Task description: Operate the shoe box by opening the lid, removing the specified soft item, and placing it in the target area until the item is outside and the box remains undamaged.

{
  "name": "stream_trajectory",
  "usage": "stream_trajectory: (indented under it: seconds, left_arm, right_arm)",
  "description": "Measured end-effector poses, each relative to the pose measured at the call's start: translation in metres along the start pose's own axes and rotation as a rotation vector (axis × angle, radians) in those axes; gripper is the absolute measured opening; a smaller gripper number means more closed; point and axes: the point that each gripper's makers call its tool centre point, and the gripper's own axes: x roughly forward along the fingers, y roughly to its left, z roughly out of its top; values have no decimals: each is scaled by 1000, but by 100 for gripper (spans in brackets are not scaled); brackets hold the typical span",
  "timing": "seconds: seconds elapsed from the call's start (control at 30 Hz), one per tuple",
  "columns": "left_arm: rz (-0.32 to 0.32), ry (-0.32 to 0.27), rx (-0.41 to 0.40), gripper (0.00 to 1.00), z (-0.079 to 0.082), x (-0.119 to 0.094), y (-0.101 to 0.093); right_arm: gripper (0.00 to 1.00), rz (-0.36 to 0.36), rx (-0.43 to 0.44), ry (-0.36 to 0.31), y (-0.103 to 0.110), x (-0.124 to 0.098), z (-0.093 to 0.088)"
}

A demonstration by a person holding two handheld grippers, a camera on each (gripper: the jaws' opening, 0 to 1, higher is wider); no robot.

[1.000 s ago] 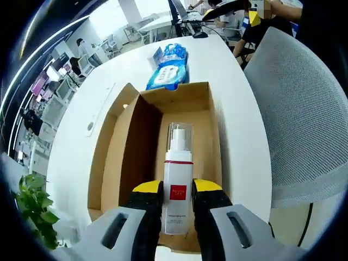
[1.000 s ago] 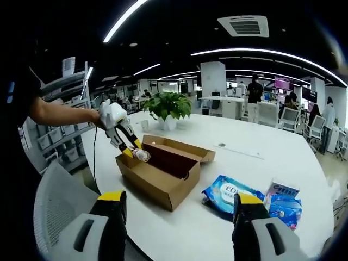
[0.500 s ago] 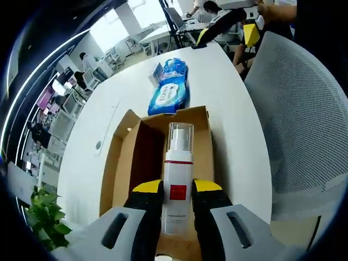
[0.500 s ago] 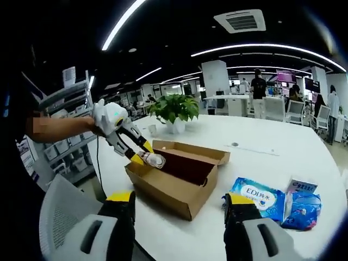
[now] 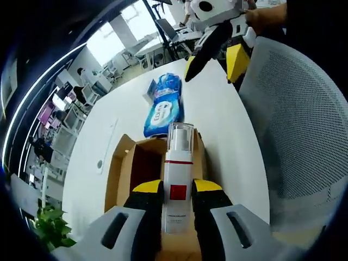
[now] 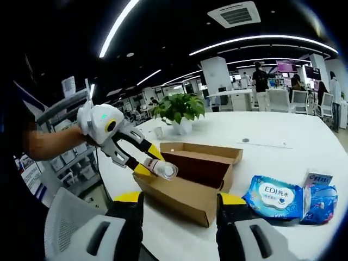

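Observation:
My left gripper [image 5: 178, 187] is shut on a white pump bottle [image 5: 178, 157] with a red label and a clear cap. It holds the bottle in the air above the open cardboard shoe box [image 5: 122, 174]. From the right gripper view, the left gripper [image 6: 145, 163] carries the bottle [image 6: 164, 169] tilted over the near corner of the box [image 6: 187, 190], whose lid flap stands open. My right gripper [image 6: 176, 200] is open with nothing between its fingers, low in front of the box. It appears as the right gripper [image 5: 213, 65] beyond the box.
A blue wet-wipe pack [image 6: 273, 194] and a smaller blue packet [image 6: 321, 197] lie on the white table [image 6: 272, 147] right of the box. A potted plant [image 6: 176, 106] stands behind it. A grey mesh chair [image 5: 293, 125] sits at the table edge.
The left gripper has lifted the bottle up out of the box. The right gripper has come closer to the box, and its jaws stand a little narrower.

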Motion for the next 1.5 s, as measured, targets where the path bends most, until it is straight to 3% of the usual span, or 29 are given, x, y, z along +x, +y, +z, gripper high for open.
stream_trajectory:
  seconds: [0.4, 1.07, 1.5]
  left_arm:
    - [-2, -64, 57, 20, 26, 3, -14]
    - [6, -165, 172, 20, 50, 6, -23]
    - [15, -189, 229, 20, 59, 7, -24]
  right_arm:
    - [39, 51, 78, -5, 12, 10, 3]
    - [23, 130, 243, -9, 21, 14, 4]
    - [17, 145, 286, 14, 23, 12, -1]
